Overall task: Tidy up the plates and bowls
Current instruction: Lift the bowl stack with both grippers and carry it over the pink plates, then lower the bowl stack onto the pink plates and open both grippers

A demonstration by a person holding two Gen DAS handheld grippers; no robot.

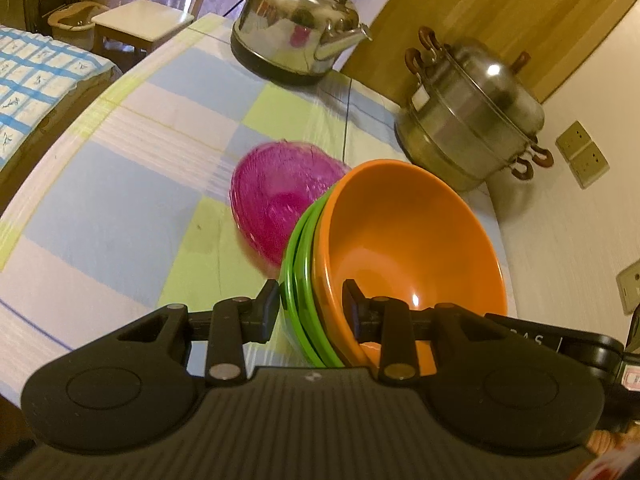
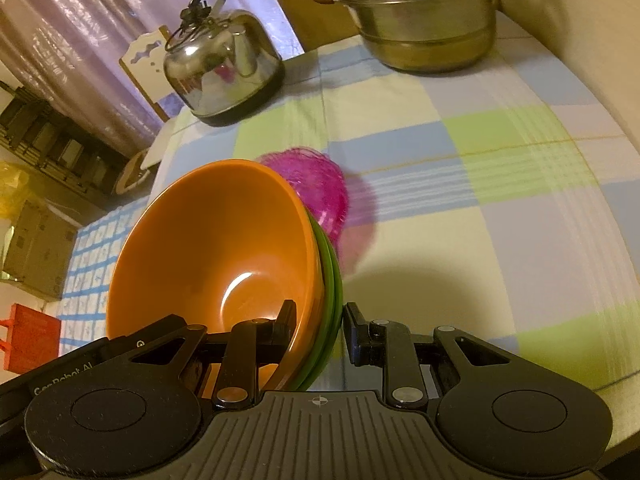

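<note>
An orange bowl sits nested in green plates; this stack is held tilted above the checked tablecloth. My left gripper is shut on the stack's rim, one finger outside the green plates, one inside the bowl. My right gripper grips the opposite rim of the same stack: orange bowl, green plates. A pink translucent bowl lies on the table just beyond the stack; it also shows in the right wrist view, blurred.
A steel kettle and a steel steamer pot stand at the table's far side, also in the right wrist view as kettle and pot. A white chair and a bed stand beyond the table edge.
</note>
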